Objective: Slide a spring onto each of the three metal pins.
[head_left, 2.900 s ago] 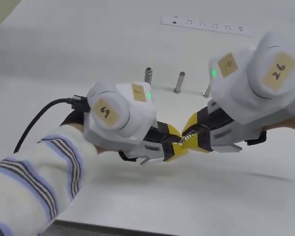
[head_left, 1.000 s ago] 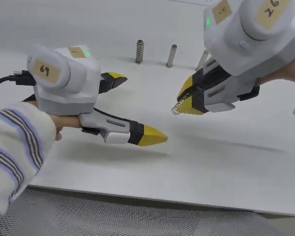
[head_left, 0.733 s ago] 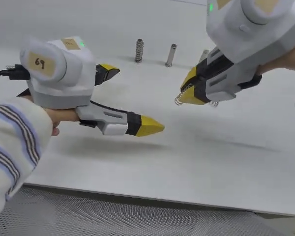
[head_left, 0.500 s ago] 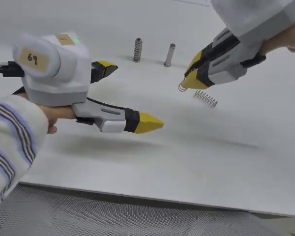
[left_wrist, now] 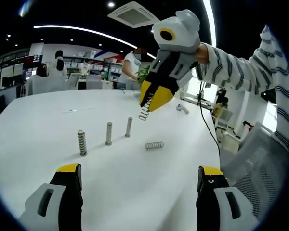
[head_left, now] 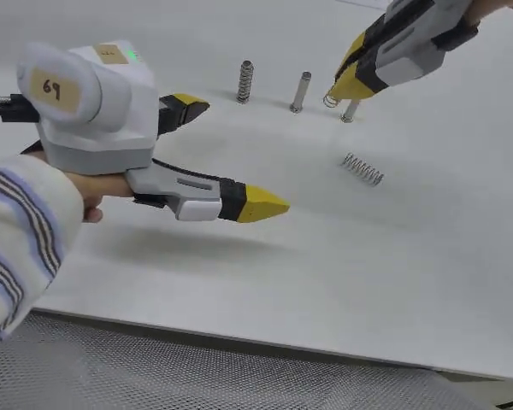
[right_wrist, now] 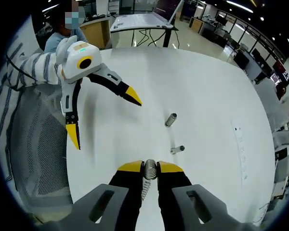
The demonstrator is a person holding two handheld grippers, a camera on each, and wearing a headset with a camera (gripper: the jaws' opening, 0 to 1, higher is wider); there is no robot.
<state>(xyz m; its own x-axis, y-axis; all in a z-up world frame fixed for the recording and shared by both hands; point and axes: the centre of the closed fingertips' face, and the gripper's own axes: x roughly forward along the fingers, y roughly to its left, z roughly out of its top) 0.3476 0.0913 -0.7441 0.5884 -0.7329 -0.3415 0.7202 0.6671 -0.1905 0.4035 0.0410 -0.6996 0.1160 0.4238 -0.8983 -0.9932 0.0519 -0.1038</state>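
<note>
Three metal pins stand in a row on the white table. The left pin (head_left: 245, 81) wears a spring, the middle pin (head_left: 301, 91) is bare, and the right pin (head_left: 350, 112) is partly hidden. My right gripper (head_left: 346, 85) hovers just above the right pin, shut on a spring (head_left: 331, 101) that hangs from its tips. In the right gripper view that spring (right_wrist: 150, 169) sits between the shut jaws. A loose spring (head_left: 362, 168) lies on the table. My left gripper (head_left: 227, 158) is held wide open at the left, nothing in it. The left gripper view shows the right gripper (left_wrist: 151, 98) over the pins.
The table's near edge (head_left: 239, 337) runs above a grey mesh surface. A black cable (head_left: 0, 109) leaves the left gripper's back. People and desks fill the room behind the table (left_wrist: 48, 110). A striped sleeve (head_left: 17, 231) is at the lower left.
My right gripper has carried its spring away from me to above the right pin. A loose spring has come into sight on the table. The left gripper stays open, barely moved.
</note>
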